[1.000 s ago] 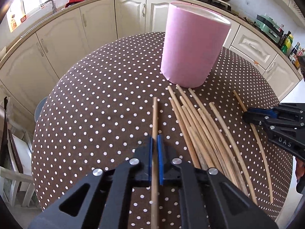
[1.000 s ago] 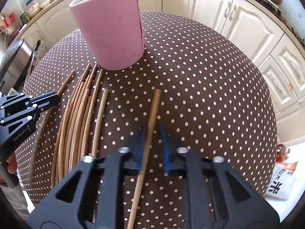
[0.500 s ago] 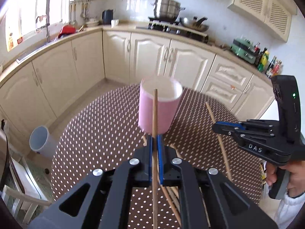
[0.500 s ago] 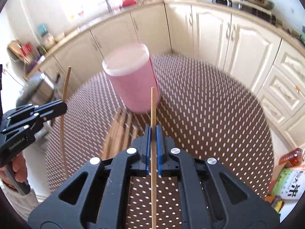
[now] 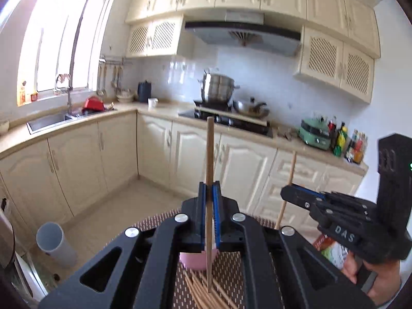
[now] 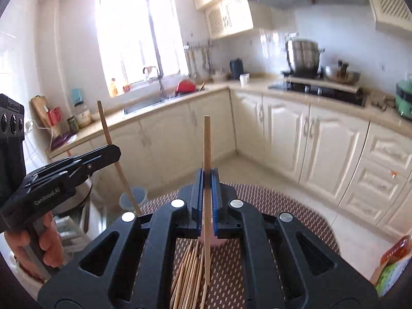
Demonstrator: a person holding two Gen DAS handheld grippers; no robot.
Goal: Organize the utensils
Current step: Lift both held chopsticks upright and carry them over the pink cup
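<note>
My left gripper (image 5: 209, 188) is shut on a wooden chopstick (image 5: 209, 154) and holds it upright, high above the table. My right gripper (image 6: 207, 173) is shut on another chopstick (image 6: 206, 144), also upright. Each gripper shows in the other's view: the right one (image 5: 285, 193) with its stick (image 5: 289, 177), the left one (image 6: 116, 152) with its stick (image 6: 105, 128). The pink cylinder holder (image 5: 193, 261) is mostly hidden under the jaws; it also shows in the right wrist view (image 6: 215, 240). Several loose chopsticks (image 5: 203, 291) lie on the table, also in the right wrist view (image 6: 185, 275).
The round table has a brown dotted cloth (image 6: 283, 206). Kitchen cabinets (image 5: 159, 154), a sink (image 5: 49, 121) and a stove with pots (image 5: 219, 90) lie beyond. A grey bin (image 5: 54, 244) stands on the floor at left. A food packet (image 6: 394, 265) lies at right.
Both grippers have closed on a chopstick each, lifted them off the table and tilted upward, so the views now face the kitchen and the pink holder has dropped under the jaws.
</note>
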